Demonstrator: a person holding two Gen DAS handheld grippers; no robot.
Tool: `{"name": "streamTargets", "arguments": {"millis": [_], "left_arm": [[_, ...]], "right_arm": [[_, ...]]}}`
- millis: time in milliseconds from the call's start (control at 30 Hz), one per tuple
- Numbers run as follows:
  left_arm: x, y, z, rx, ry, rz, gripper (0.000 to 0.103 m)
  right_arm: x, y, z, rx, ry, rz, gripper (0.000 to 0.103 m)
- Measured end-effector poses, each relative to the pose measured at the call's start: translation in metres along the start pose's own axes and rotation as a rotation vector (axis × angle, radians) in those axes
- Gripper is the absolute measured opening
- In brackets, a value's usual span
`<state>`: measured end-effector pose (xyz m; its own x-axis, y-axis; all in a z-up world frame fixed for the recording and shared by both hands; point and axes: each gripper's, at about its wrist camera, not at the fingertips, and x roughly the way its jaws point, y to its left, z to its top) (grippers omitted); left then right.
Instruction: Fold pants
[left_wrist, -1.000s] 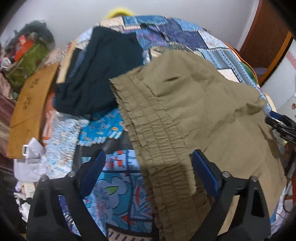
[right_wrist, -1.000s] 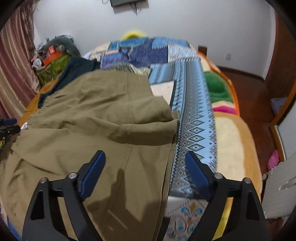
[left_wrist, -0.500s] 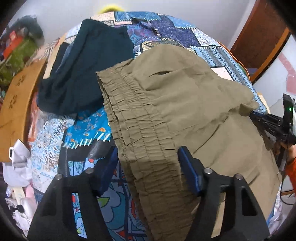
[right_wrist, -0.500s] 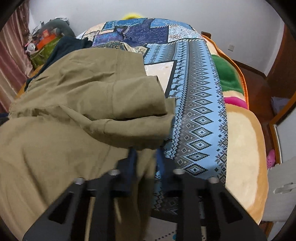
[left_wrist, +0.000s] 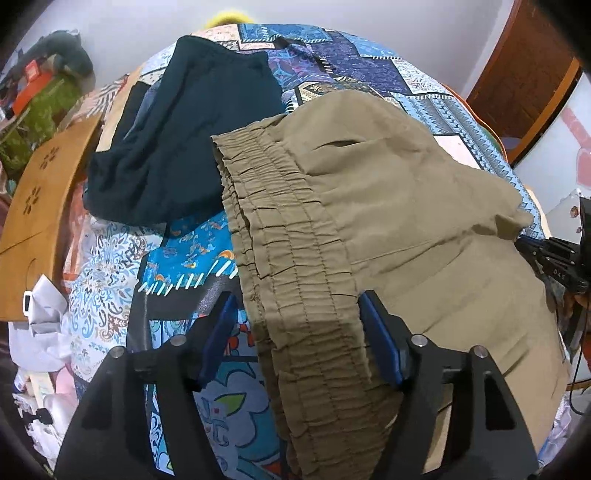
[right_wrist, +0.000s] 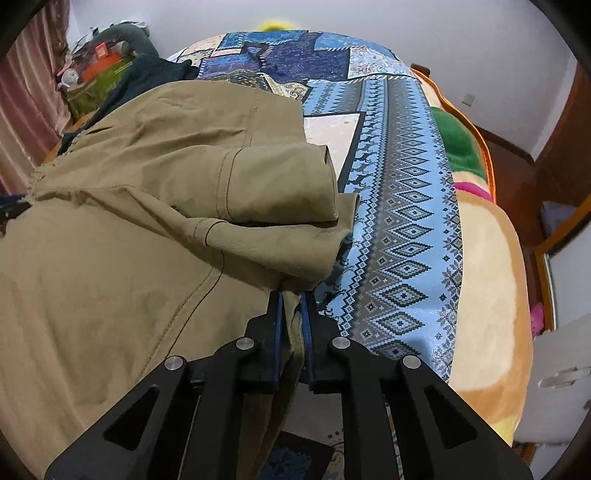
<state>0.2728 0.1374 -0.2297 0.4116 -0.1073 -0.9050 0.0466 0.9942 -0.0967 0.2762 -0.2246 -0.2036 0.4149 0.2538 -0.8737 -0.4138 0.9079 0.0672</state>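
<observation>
Olive-khaki pants (left_wrist: 388, 206) lie partly folded on the patterned bed. Their ruched elastic waistband (left_wrist: 291, 266) runs toward the left wrist camera. My left gripper (left_wrist: 299, 332) is open, one blue pad on each side of the waistband, which lies between the jaws. In the right wrist view the pants (right_wrist: 147, 229) fill the left half, the leg ends folded back on top. My right gripper (right_wrist: 293, 314) is shut on the pants' edge at the bed's near side. It also shows at the right edge of the left wrist view (left_wrist: 554, 258).
A dark teal garment (left_wrist: 184, 140) lies beyond the waistband to the left. A wooden board (left_wrist: 48, 199) and white clutter (left_wrist: 40, 332) sit at the bed's left side. Blue patterned cover (right_wrist: 399, 206) and a plush blanket (right_wrist: 487, 288) lie right of the pants.
My right gripper has closed from wide open onto the pants' edge. My left gripper has moved forward so the waistband lies between its open jaws, which have narrowed.
</observation>
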Motion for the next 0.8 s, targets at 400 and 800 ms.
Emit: {"name": "streamTargets", "arguments": {"millis": [400, 800], "left_arm": [[-0.028, -0.002, 0.018, 0.039, -0.039, 0.025, 0.071], [0.004, 0.007, 0.050, 0.027, 0.018, 0.053, 0.072]], "right_arm": [[-0.051, 0.005, 0.007, 0.005, -0.137, 0.044, 0.039], [-0.020, -0.005, 0.057, 0.018, -0.159, 0.035, 0.051]]}}
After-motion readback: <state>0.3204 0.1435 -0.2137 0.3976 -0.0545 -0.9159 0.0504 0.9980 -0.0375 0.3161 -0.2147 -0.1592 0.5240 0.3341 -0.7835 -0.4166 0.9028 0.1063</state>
